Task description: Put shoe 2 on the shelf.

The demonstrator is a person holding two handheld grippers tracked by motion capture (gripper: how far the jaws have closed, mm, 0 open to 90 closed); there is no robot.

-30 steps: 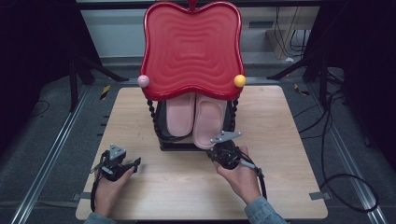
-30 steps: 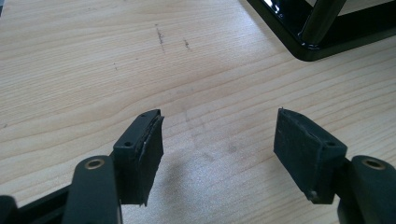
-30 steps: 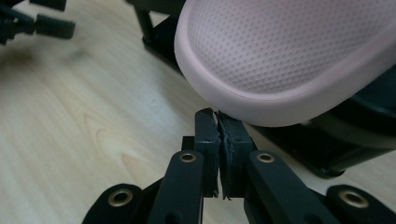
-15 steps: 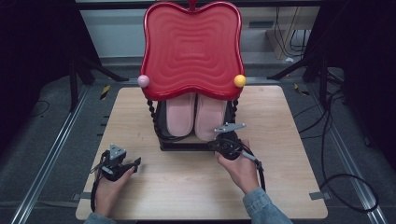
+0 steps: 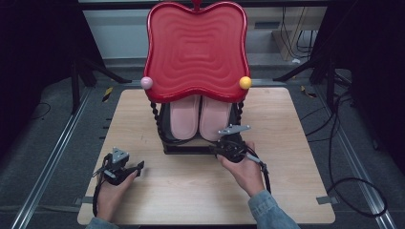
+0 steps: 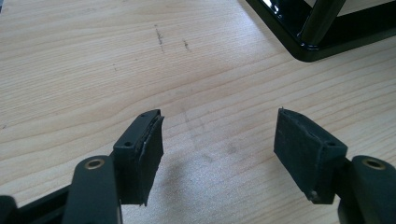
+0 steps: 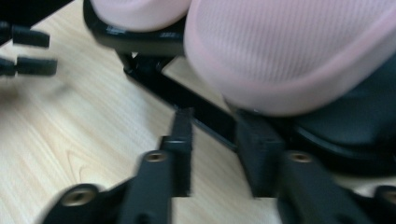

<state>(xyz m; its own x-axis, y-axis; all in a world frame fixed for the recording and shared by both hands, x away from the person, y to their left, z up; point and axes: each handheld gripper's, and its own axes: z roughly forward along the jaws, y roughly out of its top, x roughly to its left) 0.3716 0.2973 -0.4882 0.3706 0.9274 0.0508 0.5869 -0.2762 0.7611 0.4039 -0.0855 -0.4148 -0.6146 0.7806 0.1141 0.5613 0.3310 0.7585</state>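
My right hand-held gripper [image 7: 212,154], jaws just parting and empty, faces the soft, light pink mesh slipper [image 7: 299,51] on the black rack [image 5: 188,145] mid-counter; I would pinch its firmer sole rim.

No readable text, label, brand or number appears anywhere.

Surface [image 5: 296,191]: pale wood board, rectangular, fine grain, a few faint dark scuffs. Black rack [image 5: 191,149] stands on it, midway between left and right edges, nearer the far edge. Left hand [image 5: 111,193] rests near the near-left corner.
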